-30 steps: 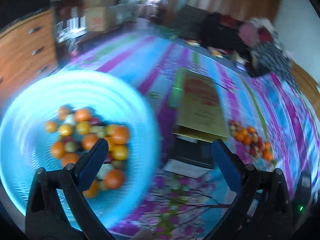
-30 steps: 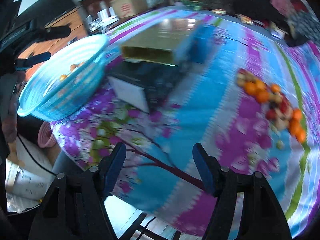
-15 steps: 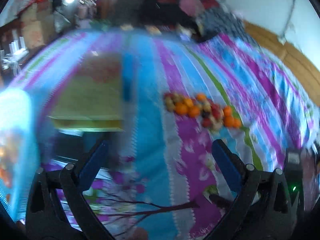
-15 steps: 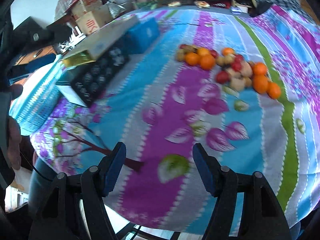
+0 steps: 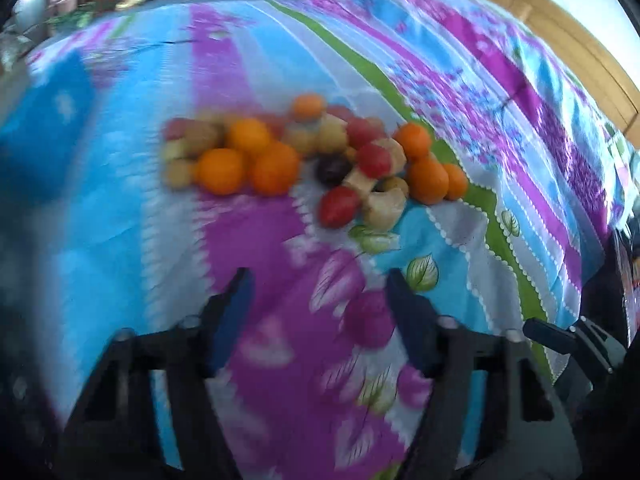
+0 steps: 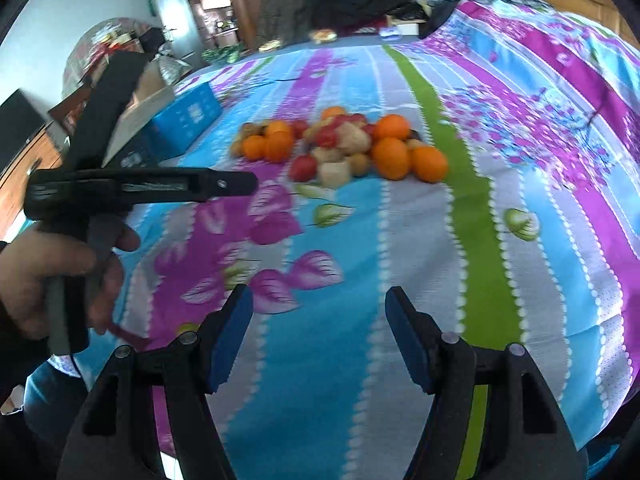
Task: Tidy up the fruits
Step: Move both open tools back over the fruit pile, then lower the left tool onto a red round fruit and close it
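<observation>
On the striped, flower-printed cloth (image 6: 400, 264) that covers the table, toward its far middle, your fruit pile (image 6: 344, 148) sits in one loose cluster: oranges (image 6: 392, 158) at its left and right ends, red fruits (image 5: 338, 206) and pale, knobbly pieces (image 5: 382, 204) between them, one dark plum-like fruit (image 5: 332, 168) near the centre. Fruits touch one another; exact count not readable, left view blurred.

Your left gripper (image 5: 318, 300) points down at the near part of the cloth, short of the pile. Its jaws are closing, with nothing between them, only cloth showing in the gap.

Your right gripper (image 6: 318, 320) hangs over the near edge of the cloth, jaws parted and empty, pile well ahead of the tips.

In the right wrist view your left hand (image 6: 44, 276) grips the handle of the left tool at the left side of the frame. A blue box (image 6: 188, 118) lies near the left edge of the cloth, left of the pile and apart from it. Clutter beyond the far edge is too blurred to identify.
</observation>
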The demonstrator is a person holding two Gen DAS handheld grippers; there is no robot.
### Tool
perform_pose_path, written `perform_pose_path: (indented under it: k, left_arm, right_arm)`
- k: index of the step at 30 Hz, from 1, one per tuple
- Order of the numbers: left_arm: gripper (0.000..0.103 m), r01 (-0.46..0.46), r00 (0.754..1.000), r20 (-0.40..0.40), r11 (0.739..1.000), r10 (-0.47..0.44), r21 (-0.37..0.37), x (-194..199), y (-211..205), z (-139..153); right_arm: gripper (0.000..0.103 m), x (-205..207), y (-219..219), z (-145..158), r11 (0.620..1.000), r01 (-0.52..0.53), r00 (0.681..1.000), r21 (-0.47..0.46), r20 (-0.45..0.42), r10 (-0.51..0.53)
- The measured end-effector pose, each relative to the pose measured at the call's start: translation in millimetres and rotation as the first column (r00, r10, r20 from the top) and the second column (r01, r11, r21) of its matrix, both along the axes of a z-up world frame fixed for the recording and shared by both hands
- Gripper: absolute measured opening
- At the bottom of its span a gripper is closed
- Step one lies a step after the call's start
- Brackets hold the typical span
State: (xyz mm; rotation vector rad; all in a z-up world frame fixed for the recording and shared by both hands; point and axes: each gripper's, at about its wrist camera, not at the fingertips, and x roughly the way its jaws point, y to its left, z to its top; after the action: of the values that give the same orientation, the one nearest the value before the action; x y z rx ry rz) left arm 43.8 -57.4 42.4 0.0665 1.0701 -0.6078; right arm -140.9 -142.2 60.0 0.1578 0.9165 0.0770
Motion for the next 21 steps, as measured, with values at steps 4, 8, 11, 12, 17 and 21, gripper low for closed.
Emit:
perform_pose_path:
  k: [4,8,11,12,17,21]
  left_arm:
    - [0.050,0.037,0.999,-0.010,0.999,-0.037,-0.001,12,-17,-14]
    - [0.050,0.054,0.998,0.013,0.998,-0.054,-0.020,23,-25,-19]
    - [0.051,0.074,0.997,0.025,0.997,-0.073,-0.032,31,-28,-21]
    - [0.051,0.086,0.996,0.031,0.996,-0.085,-0.032,32,-29,-21]
    - [0.026,0.092,0.995,0.045,0.995,-0.091,-0.028,30,-30,-24]
    - [0.026,0.061,0.998,0.032,0.996,-0.059,-0.061,26,-20,-21]
  right_arm:
    - [0.072,4,-23,-11,0.998,0.057,0.998,0.015,-0.024,-0.057]
    - [0.072,9,-35,-20,0.996,0.085,0.996,0.023,-0.036,-0.084]
    - [0.072,12,-39,-21,0.996,0.091,0.995,0.024,-0.030,-0.091]
    - [0.072,13,-39,-20,0.996,0.091,0.996,0.023,-0.026,-0.090]
    - [0.072,22,-45,-20,0.996,0.090,0.996,0.027,-0.014,-0.089]
    - [0.065,40,-60,-16,0.995,0.100,0.995,0.013,0.002,-0.100]
